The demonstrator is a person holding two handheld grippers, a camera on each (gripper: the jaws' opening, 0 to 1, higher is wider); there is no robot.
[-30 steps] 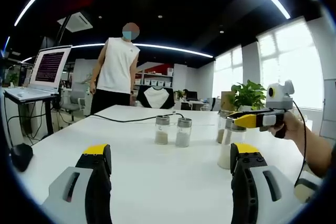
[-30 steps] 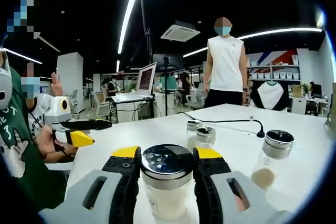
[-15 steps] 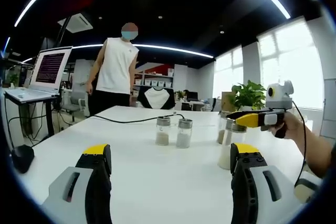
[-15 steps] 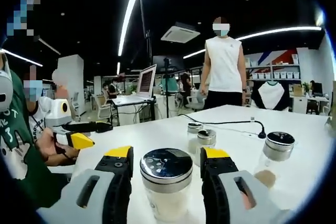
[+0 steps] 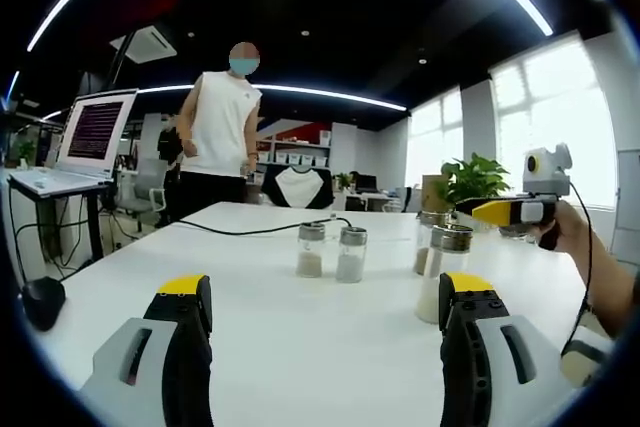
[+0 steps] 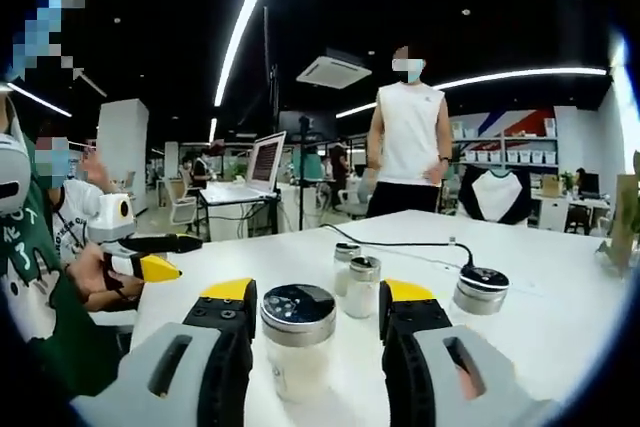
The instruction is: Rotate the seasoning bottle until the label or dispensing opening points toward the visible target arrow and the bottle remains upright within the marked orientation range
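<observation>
Now the right gripper (image 6: 315, 332), jaws apart and empty, should re-close squarely around the clear, steel-capped seasoning bottle (image 6: 297, 340), keeping it upright; left gripper (image 5: 325, 337) wide open, idle

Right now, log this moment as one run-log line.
right gripper: open, released, backed away | clear glass seasoning bottle with metal lid: upright on white table | left gripper: open, idle

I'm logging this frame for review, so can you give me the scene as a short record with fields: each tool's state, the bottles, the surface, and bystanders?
right tool: open, jaws either side of the seasoning bottle, not touching
left tool: open, holding nothing
seasoning bottle: upright, metal shaker lid, pale contents
other bottles: pair of small shakers mid-table; another jar to the right
surface: white table
bystander: person in white sleeveless top, standing beyond the table
</observation>
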